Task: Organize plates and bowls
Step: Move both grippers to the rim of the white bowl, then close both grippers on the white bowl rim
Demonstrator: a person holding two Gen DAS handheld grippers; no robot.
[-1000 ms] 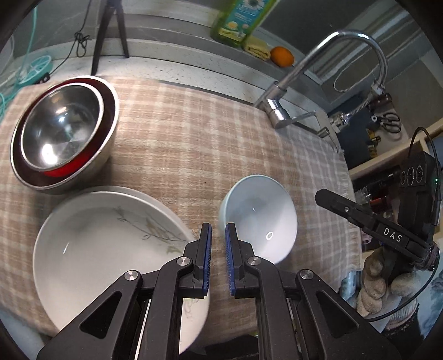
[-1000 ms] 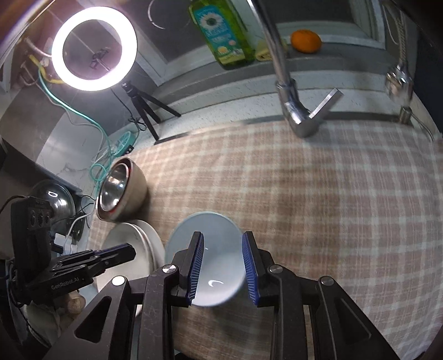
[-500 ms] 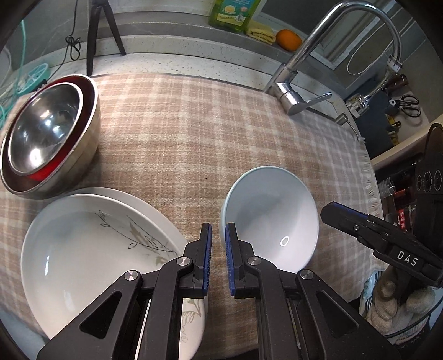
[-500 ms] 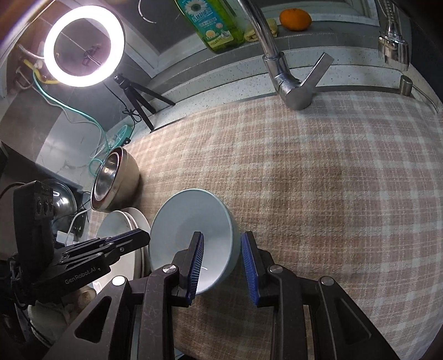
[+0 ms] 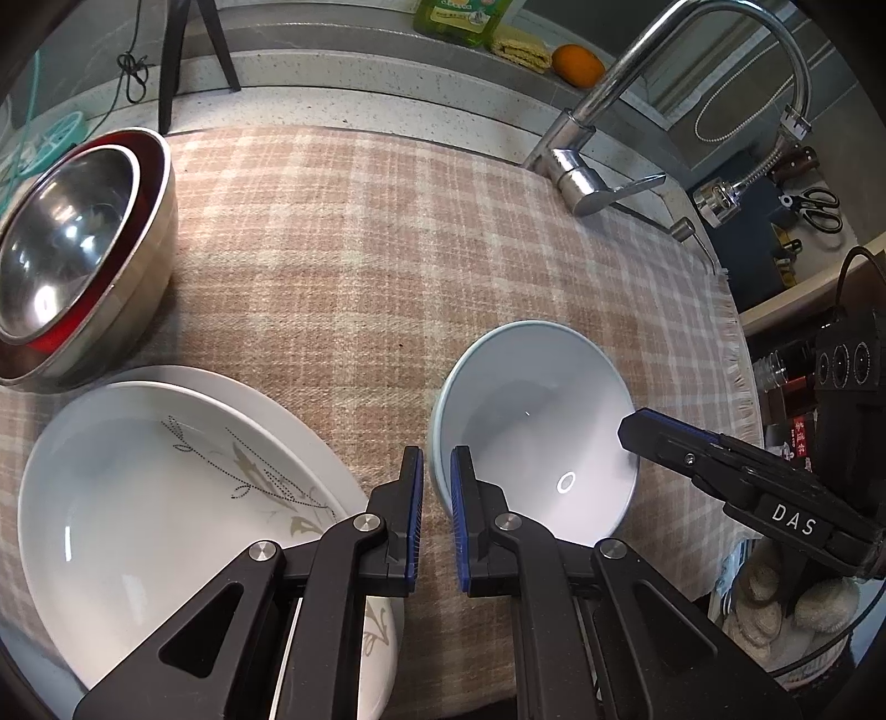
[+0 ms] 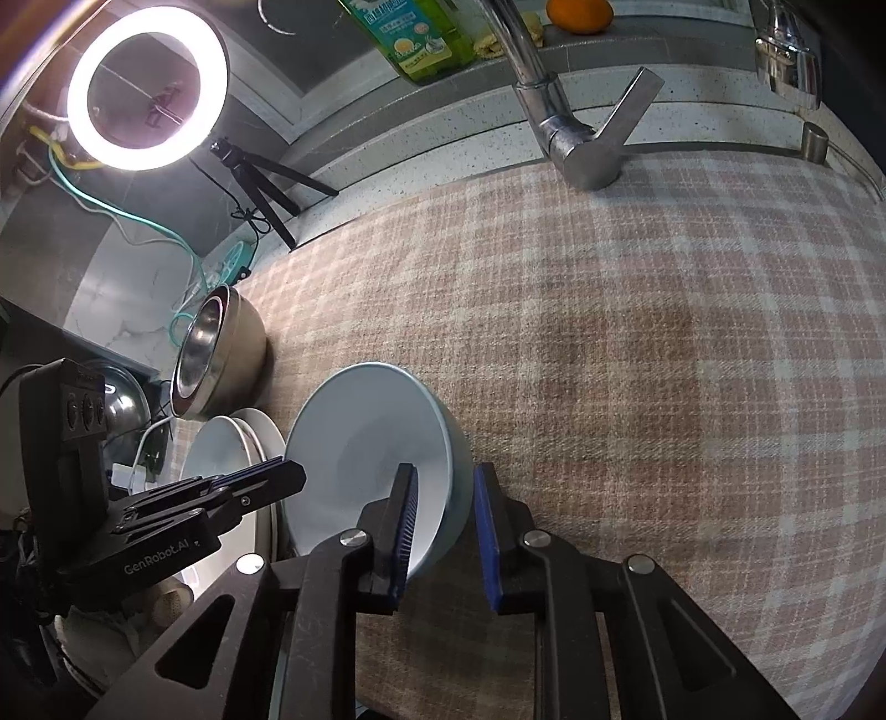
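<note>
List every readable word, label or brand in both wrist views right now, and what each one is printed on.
"DAS": white letters on the black right gripper, seen in the left wrist view.
"GenRobot.AI": pale lettering on the black left gripper, seen in the right wrist view.
Green plastic dish-soap bottle on the ledge: its label has print and a picture, too small and blurred to read.
Small red label at the right edge: characters unreadable.
</note>
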